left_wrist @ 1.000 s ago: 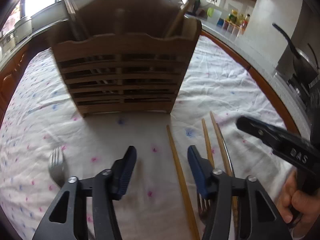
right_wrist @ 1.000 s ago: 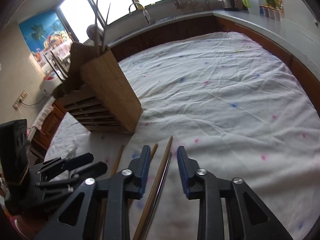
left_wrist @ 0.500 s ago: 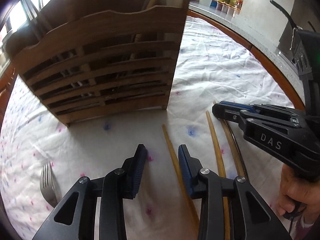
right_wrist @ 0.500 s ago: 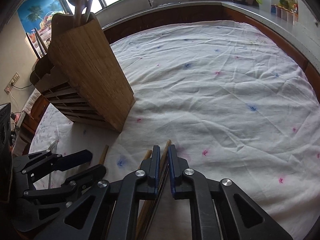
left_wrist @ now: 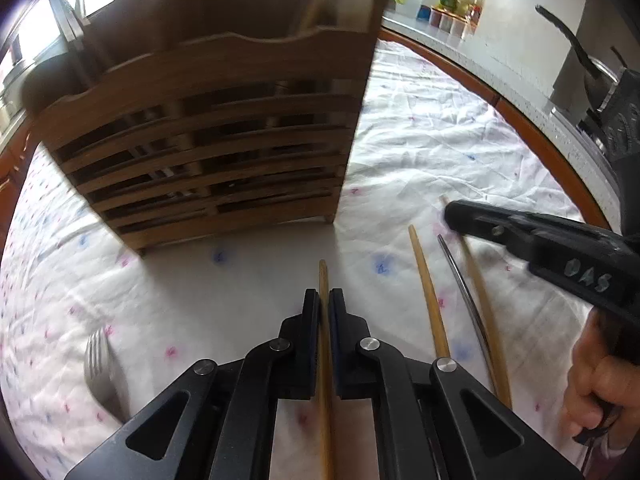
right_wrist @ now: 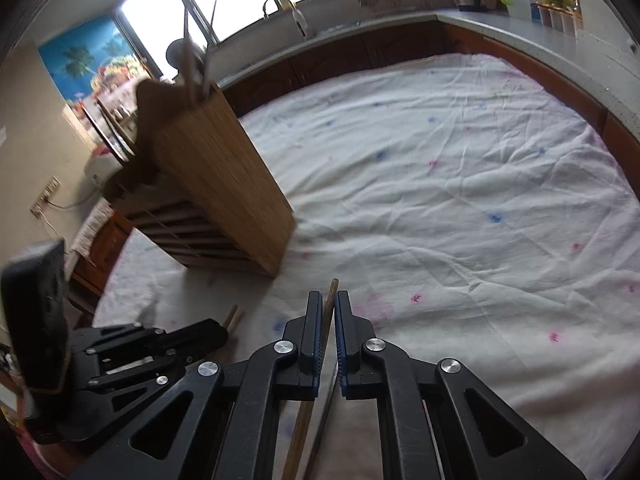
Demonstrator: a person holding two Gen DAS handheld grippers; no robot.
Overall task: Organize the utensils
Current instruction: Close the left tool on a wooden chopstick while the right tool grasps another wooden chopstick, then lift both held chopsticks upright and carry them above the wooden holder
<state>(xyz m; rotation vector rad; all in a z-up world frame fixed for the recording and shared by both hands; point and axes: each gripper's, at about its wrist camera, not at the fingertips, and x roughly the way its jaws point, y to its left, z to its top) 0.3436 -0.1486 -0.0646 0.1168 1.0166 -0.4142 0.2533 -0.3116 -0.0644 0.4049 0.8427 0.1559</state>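
Note:
My left gripper (left_wrist: 324, 300) is shut on a wooden chopstick (left_wrist: 323, 276) that sticks out ahead of its fingertips. My right gripper (right_wrist: 329, 302) is shut on another wooden chopstick (right_wrist: 331, 292); it shows in the left wrist view (left_wrist: 454, 212) at the right. The slatted wooden utensil holder (left_wrist: 224, 132) stands just ahead on the cloth, with utensils in it; it also shows in the right wrist view (right_wrist: 224, 192). A loose chopstick (left_wrist: 428, 292) and a thin metal utensil handle (left_wrist: 464, 292) lie between the grippers. A fork (left_wrist: 100, 364) lies at the left.
A white cloth with pink and blue marks (right_wrist: 460, 184) covers the table. A counter (right_wrist: 520, 28) with a kettle, jars and a sink runs behind. A pan (left_wrist: 592, 76) sits at the far right.
Both grippers have closed, each on a chopstick. The left gripper shut from wide open; the right narrowed and gripped. The right gripper's chopstick looks lifted off the cloth at its tip.

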